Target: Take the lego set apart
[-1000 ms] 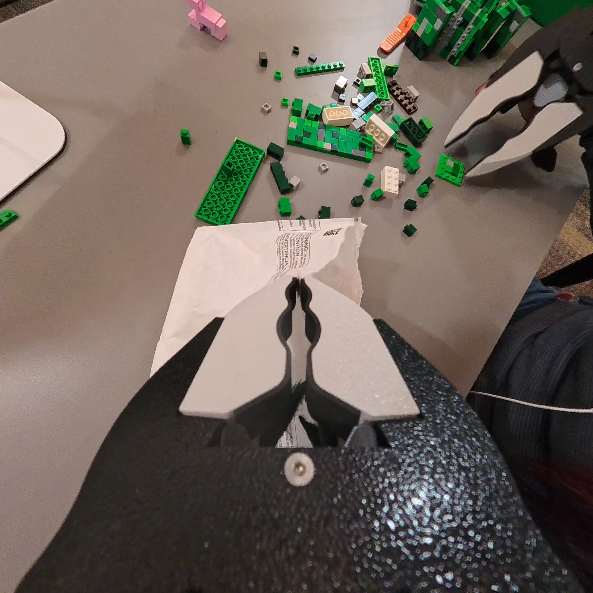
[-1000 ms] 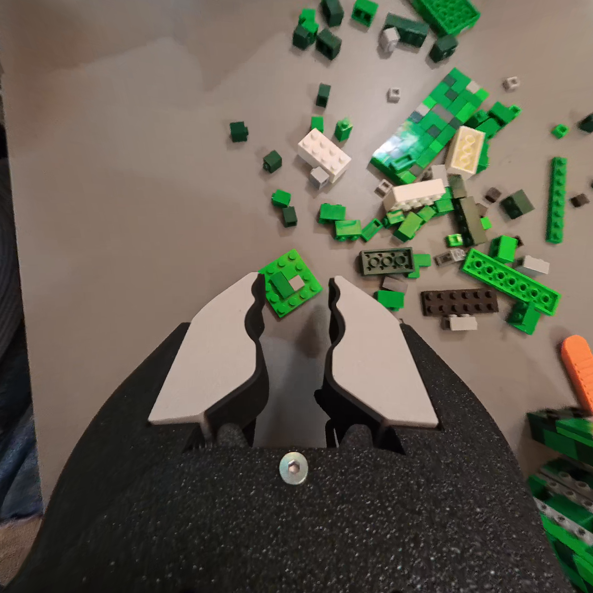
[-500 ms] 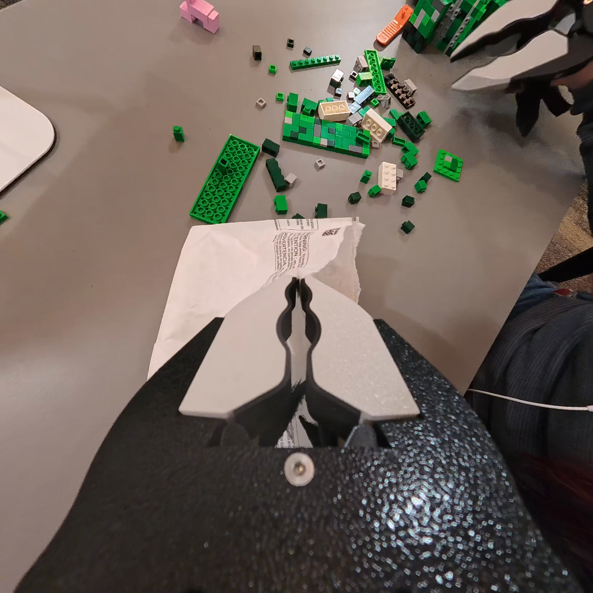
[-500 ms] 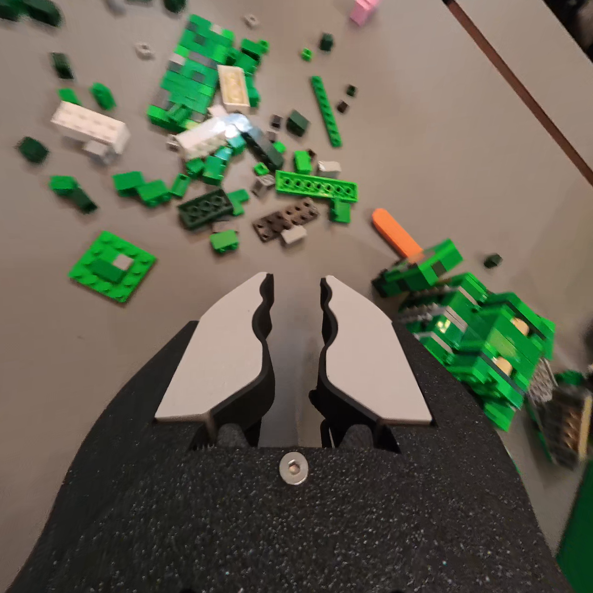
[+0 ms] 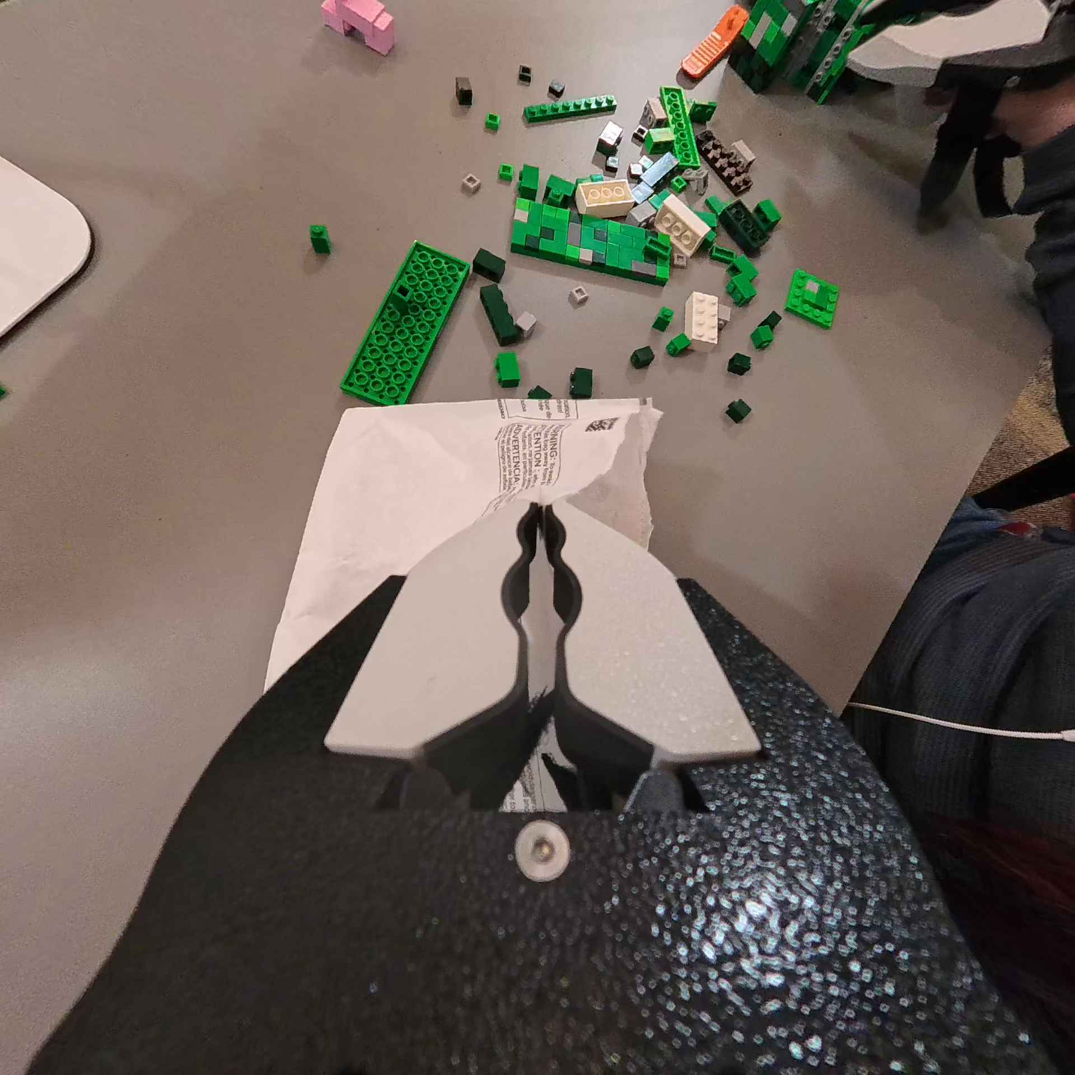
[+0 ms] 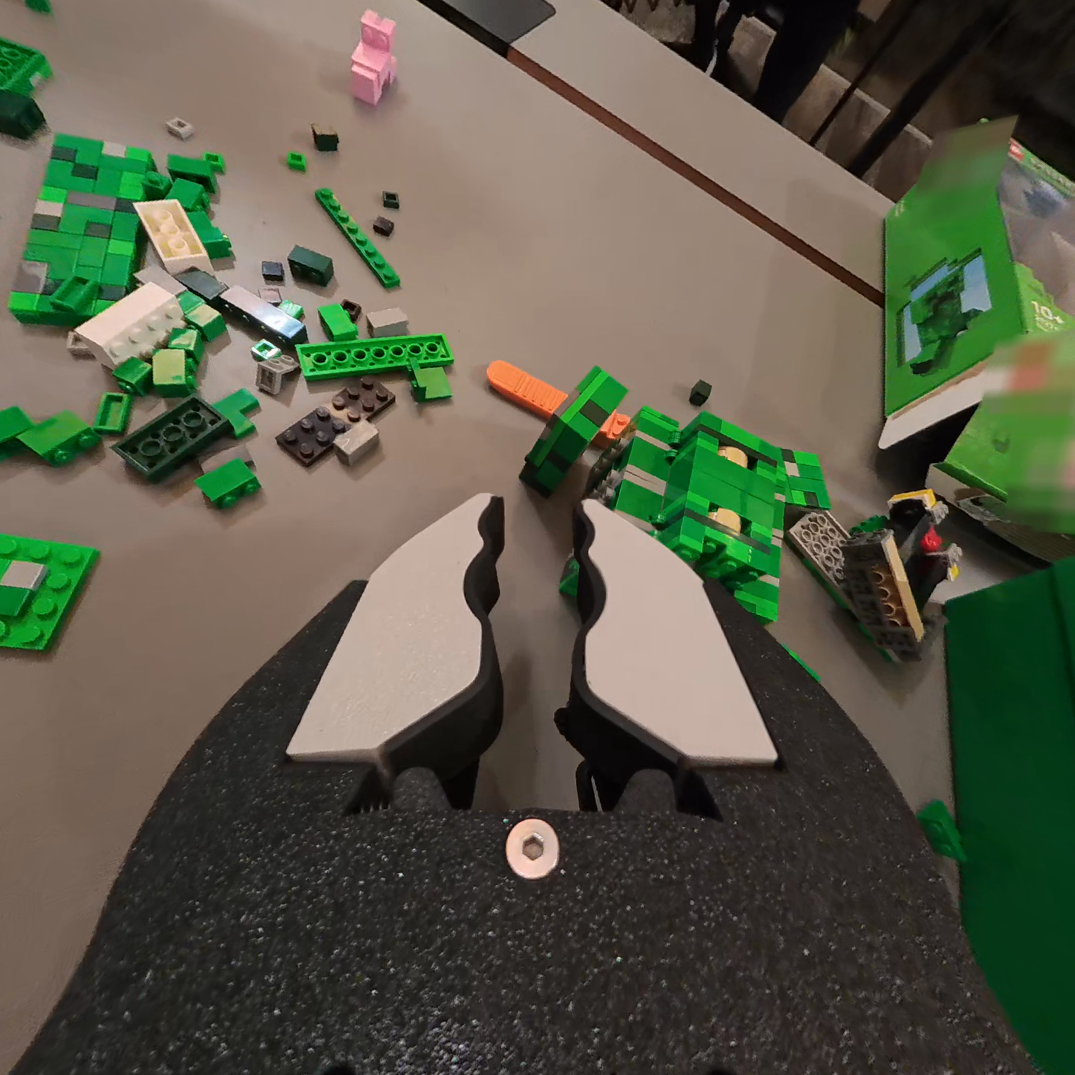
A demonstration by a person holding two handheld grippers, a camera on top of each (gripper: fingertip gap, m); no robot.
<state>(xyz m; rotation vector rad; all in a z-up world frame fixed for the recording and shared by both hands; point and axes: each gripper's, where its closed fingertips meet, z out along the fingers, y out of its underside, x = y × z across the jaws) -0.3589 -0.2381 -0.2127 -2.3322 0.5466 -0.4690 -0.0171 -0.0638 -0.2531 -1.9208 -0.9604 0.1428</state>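
Left wrist view: my left gripper (image 5: 540, 507) clenched on a torn white paper bag (image 5: 430, 494), lifted over the grey table (image 5: 174, 174); printed writing on the bag.
Loose parts: big green plate (image 5: 407, 326) far left of the scatter, mottled green tiled panel (image 5: 587, 241) mid, white bricks (image 5: 701, 314) to the right, pink pig figure (image 5: 358, 23) at the far edge.
Right wrist view: my right gripper (image 6: 538, 515) released, holds nothing, fingers parted.
Lego set: still-assembled green build (image 6: 715, 494) just ahead-right of my right fingertips, lying on the table; orange brick separator (image 6: 523, 387) partly under its loose green block (image 6: 573, 430).
Box: green set box (image 6: 954, 302) far right.
Step, my guess: reaching for the remaining build to pull another chunk off.
Next move needs: closing in on the loose block or the body edge, firm pinch, pry off; one-handed while the bag occupies my left.
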